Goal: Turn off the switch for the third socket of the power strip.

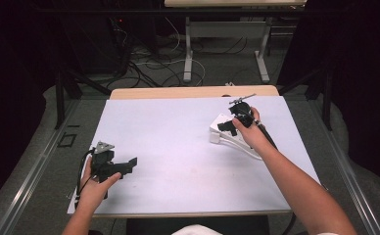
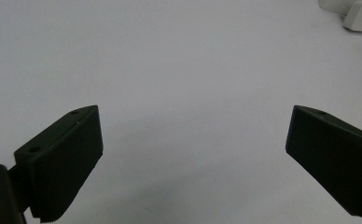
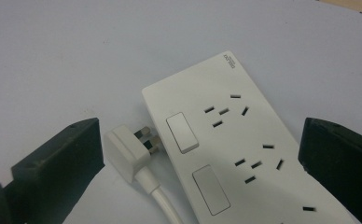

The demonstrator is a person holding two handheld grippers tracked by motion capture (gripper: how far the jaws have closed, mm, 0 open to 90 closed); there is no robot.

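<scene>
Plug (image 3: 130,151) lying loose on the table (image 1: 178,147) beside the power strip (image 3: 226,149), not yet inserted, right gripper (image 3: 200,154) gaping empty above both, left gripper (image 2: 193,158) open and idle over bare surface.

In the right gripper view, the power strip (image 3: 244,154) is cut off at 5 o'clock by the picture's edge, and the cable of the plug (image 3: 130,151) leaves at 6 o'clock. In the high view, the right hand (image 1: 249,131) hides part of the strip.
</scene>
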